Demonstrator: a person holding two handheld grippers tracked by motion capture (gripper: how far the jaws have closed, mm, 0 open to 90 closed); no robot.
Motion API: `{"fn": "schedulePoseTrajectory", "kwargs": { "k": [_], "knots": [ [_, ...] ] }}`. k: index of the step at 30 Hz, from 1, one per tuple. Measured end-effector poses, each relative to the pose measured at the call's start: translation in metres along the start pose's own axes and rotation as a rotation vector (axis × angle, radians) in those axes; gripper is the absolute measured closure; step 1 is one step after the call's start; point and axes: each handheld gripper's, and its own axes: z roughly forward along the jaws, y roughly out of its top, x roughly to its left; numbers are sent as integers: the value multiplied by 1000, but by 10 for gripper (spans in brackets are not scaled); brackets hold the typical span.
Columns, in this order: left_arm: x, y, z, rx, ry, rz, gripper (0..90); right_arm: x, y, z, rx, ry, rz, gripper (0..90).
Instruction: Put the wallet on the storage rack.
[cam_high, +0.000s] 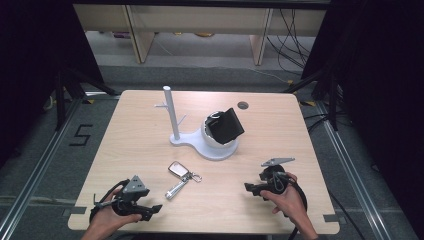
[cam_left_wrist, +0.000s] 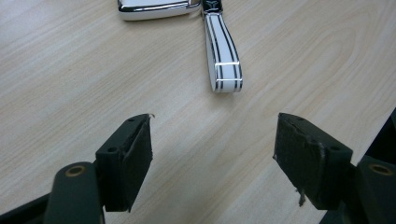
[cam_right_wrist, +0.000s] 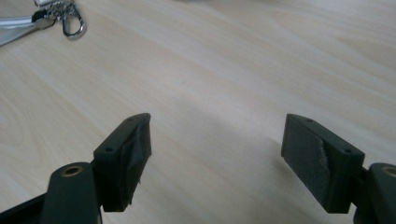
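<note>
The car key (cam_high: 176, 169) with its striped strap (cam_left_wrist: 223, 51) and clasp (cam_right_wrist: 72, 24) lies mid-table, at about one o'clock from the left gripper (cam_high: 150, 210) and ten o'clock from the right gripper (cam_high: 250, 188) — both sets of jaws wide apart, empty — and it looks light, its glossy fob probably slippery, so the flat strap seems the surer hold.

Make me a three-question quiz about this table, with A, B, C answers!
1. Where is the car key?
A. on the table between the two claws
B. hanging on the stand
C. on the floor

2. What colour is the stand?
A. red
B. white
C. green

3. How is the left claw?
A. shut on the key
B. open, holding nothing
C. shut on the stand

Answers: 1 A, the key lies on the wood between the left claw and the right claw. 2 B, pole and base are white. 3 B, bare table shows between its jaws.
</note>
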Motion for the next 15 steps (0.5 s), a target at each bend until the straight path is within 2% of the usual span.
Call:
{"fn": "schedulePoseTrajectory", "kwargs": {
  "k": [1,2,3,4,5,7,8,10,13,14,15],
  "knots": [
    [1,0,0,3,8,2,273,0,0,0,0,0,0,249],
    [1,0,0,-3,2,-9,272,2,-3,0,4,-22,15,242],
    [2,0,-1,5,-3,6,272,5,-6,0,-8,-30,20,240],
    [2,0,-1,3,1,0,272,6,-8,1,-19,-26,10,239],
    [2,0,0,4,2,-5,272,7,-10,0,15,-8,6,237],
    [3,1,0,9,3,-1,272,10,-14,0,17,-4,-15,232],
    [3,0,0,-2,3,-8,272,14,-17,0,10,-32,-20,224],
    [3,1,0,3,10,-11,270,17,-20,-1,-6,-29,-26,218],
    [4,1,-1,6,6,-11,266,20,-22,-2,-8,-22,-19,217],
    [4,0,-1,2,5,-11,263,21,-23,-3,9,-22,-11,217],
    [3,0,-2,3,5,-24,262,22,-25,-2,-12,-18,-12,218]
  ]
}}
